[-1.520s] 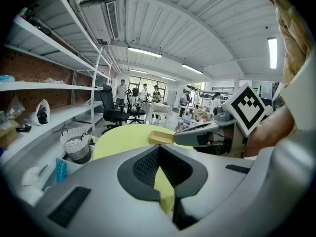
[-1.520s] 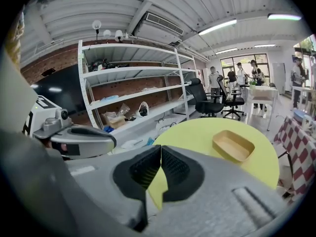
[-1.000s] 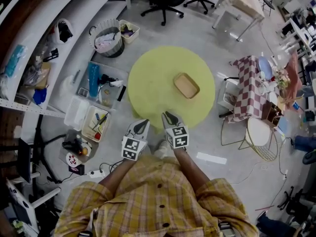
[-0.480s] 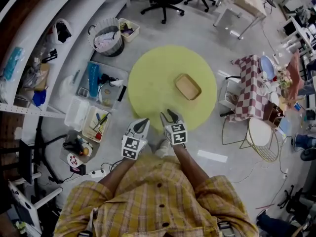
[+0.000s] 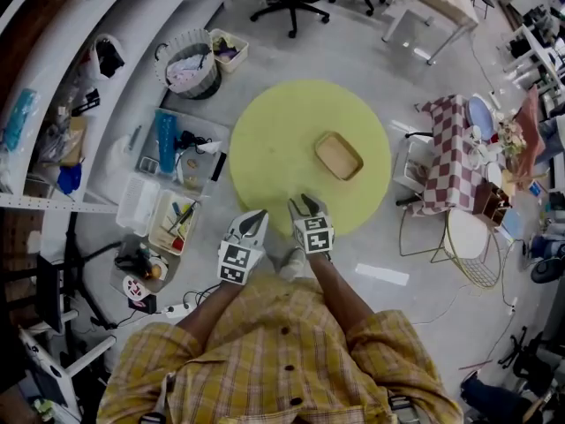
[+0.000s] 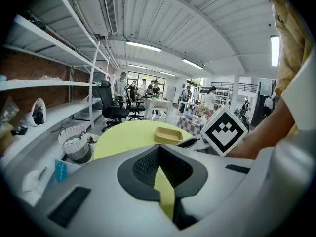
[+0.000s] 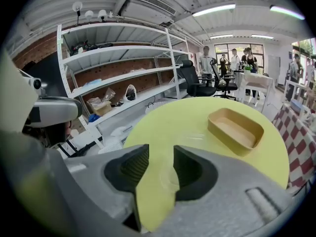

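Hovering by yellow table w/ tray, shelves near: L tongs closed, R tongs apart, both empty.

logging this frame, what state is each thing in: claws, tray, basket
left claw, shut, empty
right claw, open, empty, over the table edge
tray, upright, empty, on the table
basket, upright on the floor, holds cloth

The right gripper covers the wooden tray's near corner in the left gripper view; the left gripper is cut off by the right gripper view's left edge
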Demonstrator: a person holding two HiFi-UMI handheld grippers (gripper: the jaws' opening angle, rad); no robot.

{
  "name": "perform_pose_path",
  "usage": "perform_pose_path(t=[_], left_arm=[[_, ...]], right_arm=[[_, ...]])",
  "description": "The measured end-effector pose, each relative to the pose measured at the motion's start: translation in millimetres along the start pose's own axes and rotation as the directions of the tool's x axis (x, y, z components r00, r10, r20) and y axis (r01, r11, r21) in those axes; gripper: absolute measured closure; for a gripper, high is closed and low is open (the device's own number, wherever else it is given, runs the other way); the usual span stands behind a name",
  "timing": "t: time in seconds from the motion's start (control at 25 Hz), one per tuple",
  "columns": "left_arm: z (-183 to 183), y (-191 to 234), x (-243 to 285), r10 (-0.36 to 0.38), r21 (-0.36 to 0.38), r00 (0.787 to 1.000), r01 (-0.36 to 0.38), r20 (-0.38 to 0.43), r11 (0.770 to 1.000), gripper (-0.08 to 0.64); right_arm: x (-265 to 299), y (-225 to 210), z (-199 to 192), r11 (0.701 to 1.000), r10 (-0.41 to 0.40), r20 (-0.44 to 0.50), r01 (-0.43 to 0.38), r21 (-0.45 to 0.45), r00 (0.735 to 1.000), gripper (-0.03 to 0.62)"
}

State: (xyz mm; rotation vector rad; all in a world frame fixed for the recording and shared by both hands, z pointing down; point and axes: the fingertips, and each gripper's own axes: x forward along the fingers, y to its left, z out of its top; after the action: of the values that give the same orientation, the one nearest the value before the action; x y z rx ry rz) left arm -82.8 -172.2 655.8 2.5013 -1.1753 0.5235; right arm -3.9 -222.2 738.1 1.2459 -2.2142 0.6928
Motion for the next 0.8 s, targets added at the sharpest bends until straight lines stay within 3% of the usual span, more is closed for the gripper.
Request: perform_pose_path(t=[0.8], left_arm=[[-9, 8, 17, -0.024, -0.003, 0.999, 0.024, -0.039, 1.000, 0.557]], right_arm=[[42, -8, -36, 1.000, -0.003, -0.133, 0.007, 0.030, 0.991, 0.442]])
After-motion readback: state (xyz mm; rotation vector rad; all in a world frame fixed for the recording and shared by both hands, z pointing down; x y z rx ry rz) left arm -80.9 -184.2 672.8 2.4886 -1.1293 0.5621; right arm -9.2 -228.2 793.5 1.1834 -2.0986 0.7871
